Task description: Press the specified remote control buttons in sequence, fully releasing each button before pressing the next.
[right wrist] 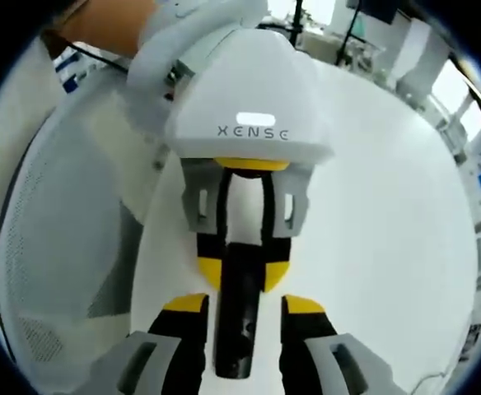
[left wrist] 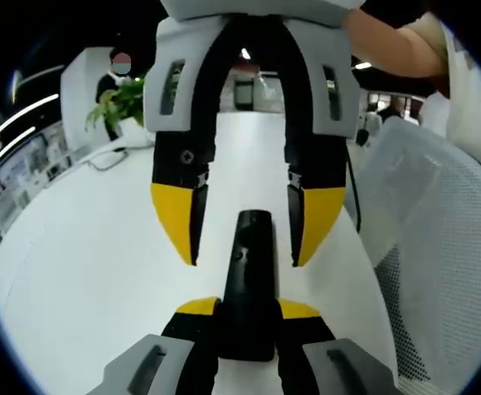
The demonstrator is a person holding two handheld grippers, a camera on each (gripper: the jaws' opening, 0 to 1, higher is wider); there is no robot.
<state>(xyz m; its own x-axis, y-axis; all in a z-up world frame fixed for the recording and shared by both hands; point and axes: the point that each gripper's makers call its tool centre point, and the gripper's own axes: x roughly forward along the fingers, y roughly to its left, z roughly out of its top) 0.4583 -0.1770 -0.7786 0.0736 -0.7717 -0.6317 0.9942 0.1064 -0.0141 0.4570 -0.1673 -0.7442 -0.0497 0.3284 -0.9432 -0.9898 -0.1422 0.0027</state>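
Observation:
A slim black remote control (left wrist: 253, 280) lies lengthwise over the white table (left wrist: 92, 271). My left gripper (left wrist: 247, 309) is shut on its near end, with the yellow tips pressed against both sides. My right gripper (left wrist: 247, 226) comes in from the far side and is open, its yellow fingertips (left wrist: 179, 222) spread wide on either side of the remote's far end without touching it. In the right gripper view, the remote (right wrist: 239, 337) runs between my open right gripper (right wrist: 242, 304), and the left gripper (right wrist: 240, 271) clamps it further along.
A white mesh chair (left wrist: 438, 247) stands close by the table's edge and also appears as a chair back (right wrist: 59, 247). A green plant (left wrist: 125, 99) and a cable (left wrist: 109, 156) sit at the far left. A person's arm (left wrist: 389, 41) holds the right gripper.

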